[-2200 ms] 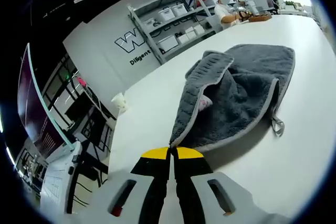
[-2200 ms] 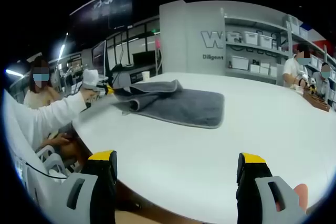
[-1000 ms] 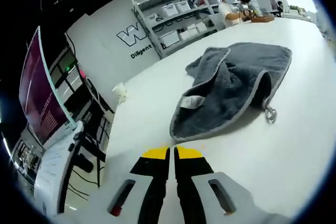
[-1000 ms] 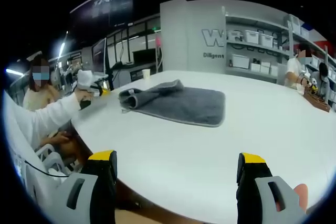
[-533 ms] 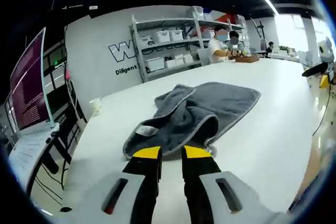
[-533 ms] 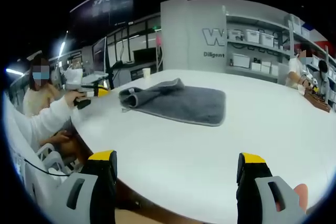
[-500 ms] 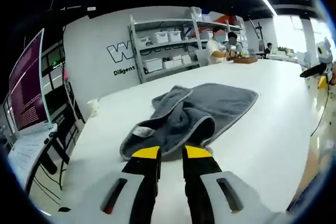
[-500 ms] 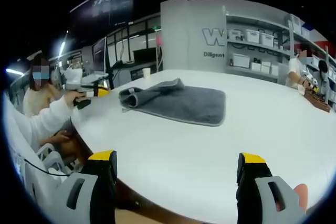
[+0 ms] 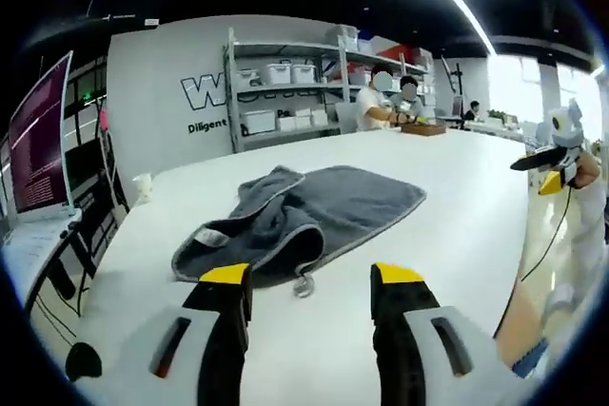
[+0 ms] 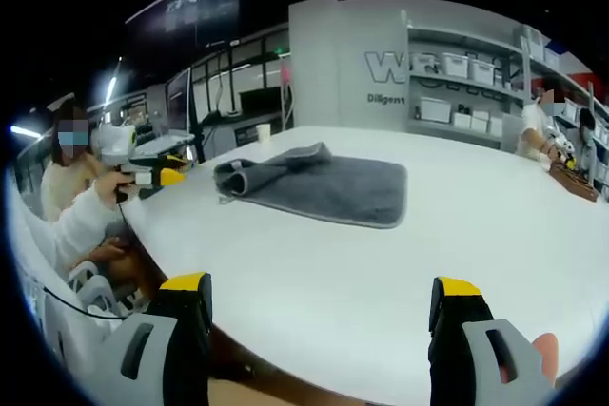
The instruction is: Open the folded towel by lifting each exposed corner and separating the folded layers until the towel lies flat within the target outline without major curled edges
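Observation:
The grey towel (image 9: pixel 314 211) lies on the white table (image 9: pixel 457 197), its far part flat and its near left end still bunched and folded over, with a white label (image 9: pixel 211 238) facing up. A hanging loop (image 9: pixel 303 284) lies at its near edge. My left gripper (image 9: pixel 312 278) stands open just short of that edge, with nothing between its jaws. From the right gripper view, the towel (image 10: pixel 328 183) is far across the table and my right gripper (image 10: pixel 321 287) is open and well back from it. The left gripper (image 10: pixel 167 176) is at the table's left edge, in a white-sleeved hand.
A paper cup (image 9: pixel 142 185) stands near the table's far left edge. Shelves with white boxes (image 9: pixel 285 92) line the back wall, and people (image 9: pixel 390 102) sit at the far end of the table. A monitor (image 9: pixel 38 140) stands off the left side. The right gripper (image 9: pixel 535 163) hovers at the right.
My left gripper, shut at the towel's corner earlier, has let go, drawn back and opened. The lifted layer has dropped onto the table. The right gripper stays still and open.

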The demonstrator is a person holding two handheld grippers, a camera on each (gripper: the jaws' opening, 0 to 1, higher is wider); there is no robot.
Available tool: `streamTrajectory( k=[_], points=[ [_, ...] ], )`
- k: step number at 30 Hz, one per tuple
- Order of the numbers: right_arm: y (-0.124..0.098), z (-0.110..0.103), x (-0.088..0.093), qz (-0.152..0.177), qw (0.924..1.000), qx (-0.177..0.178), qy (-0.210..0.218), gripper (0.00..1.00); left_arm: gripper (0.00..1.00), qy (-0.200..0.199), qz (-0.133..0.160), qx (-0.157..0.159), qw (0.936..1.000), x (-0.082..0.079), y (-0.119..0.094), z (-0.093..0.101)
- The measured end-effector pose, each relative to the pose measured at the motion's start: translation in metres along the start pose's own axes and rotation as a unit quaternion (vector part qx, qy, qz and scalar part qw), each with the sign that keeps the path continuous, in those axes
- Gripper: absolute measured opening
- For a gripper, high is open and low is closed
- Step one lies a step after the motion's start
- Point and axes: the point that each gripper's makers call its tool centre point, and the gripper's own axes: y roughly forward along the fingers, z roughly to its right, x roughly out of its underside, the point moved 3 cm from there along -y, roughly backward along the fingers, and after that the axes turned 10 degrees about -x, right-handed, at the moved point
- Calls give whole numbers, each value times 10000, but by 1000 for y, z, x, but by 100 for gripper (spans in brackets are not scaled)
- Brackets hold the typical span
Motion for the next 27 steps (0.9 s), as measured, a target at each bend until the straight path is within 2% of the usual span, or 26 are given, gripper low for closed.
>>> streamTrajectory(
  k=[4, 9, 12, 16, 21, 27],
  points=[
    [1, -1, 0, -14, 10000, -10, -7, 95, 68, 0, -6, -167, 9999, 4, -6, 2],
    [1, -2, 0, -7, 10000, -6, -17, 95, 76, -246, -18, -279, 9993, 9, -12, 3],
    [2, 0, 0, -33, 10000, -3, -9, 95, 81, -188, -102, -297, 9993, 14, -16, 11],
    [4, 0, 1, -59, 10000, -8, -5, 95, 92, -365, -99, -463, 9982, 12, -23, 15],
    [6, -3, 2, -86, 10000, -34, -37, 95, 94, -417, -5, -453, 9981, 7, -28, 25],
    [5, -4, 1, -65, 10000, -50, -37, 95, 98, -392, -73, -489, 9980, 12, -31, 30]
  ],
)
